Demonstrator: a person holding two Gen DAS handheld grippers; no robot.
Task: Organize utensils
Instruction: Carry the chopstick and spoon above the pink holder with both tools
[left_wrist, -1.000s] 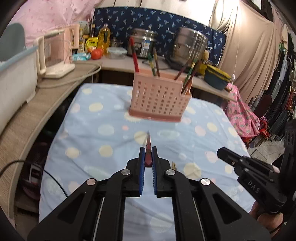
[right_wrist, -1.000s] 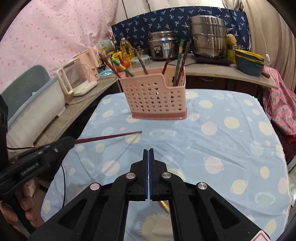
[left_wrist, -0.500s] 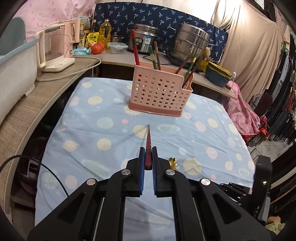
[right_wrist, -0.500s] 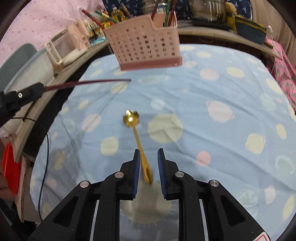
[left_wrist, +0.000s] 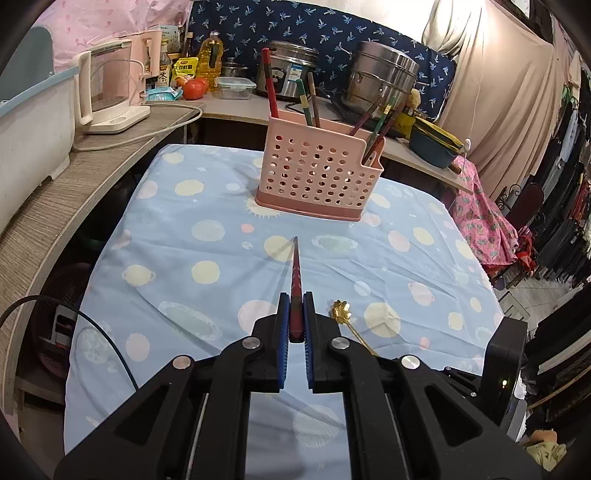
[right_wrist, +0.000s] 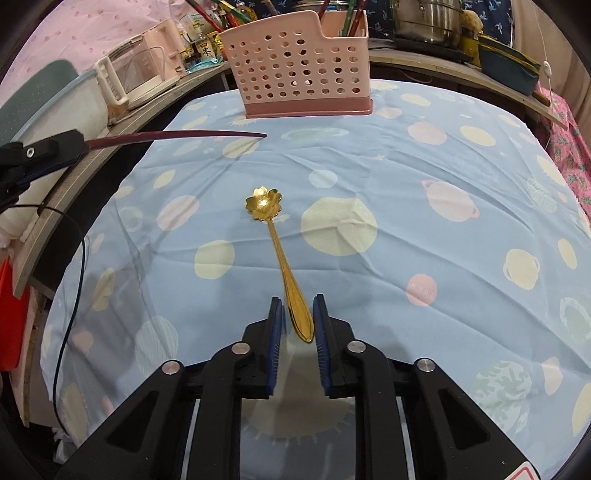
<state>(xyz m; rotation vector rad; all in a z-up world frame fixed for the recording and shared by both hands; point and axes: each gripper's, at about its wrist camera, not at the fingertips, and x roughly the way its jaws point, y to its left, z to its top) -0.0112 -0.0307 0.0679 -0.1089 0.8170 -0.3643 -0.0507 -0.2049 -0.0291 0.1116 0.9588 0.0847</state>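
Currently the left gripper (left_wrist: 294, 317) is clamped on a dark red chopstick (left_wrist: 295, 273), its blue pads pressing the thick end from both sides; the thin end points out over the table toward the pink holder (left_wrist: 317, 173). Seen from the right wrist, the same chopstick (right_wrist: 177, 136) juts level from the left gripper (right_wrist: 79, 142) at the table's left edge, clear of the cloth.

Right gripper (right_wrist: 298, 321): jaws have just been closing, with the handle end of a gold spoon (right_wrist: 282, 258) between them. A narrow gap shows on each side of the handle, so the pads are not yet pressing it. The spoon lies flat on the blue planet-print tablecloth (right_wrist: 424, 229) toward the near edge, flower-shaped bowl pointing toward the far edge. From the left wrist the spoon (left_wrist: 341, 312) lies just right of the left gripper's fingers.

Pink holder stands upright at the far edge of the table, near the middle, with several chopsticks (left_wrist: 308, 99) leaning inside. Behind it, a counter (left_wrist: 236, 107) carries a kettle (left_wrist: 110, 96) and steel pots (left_wrist: 380, 81).
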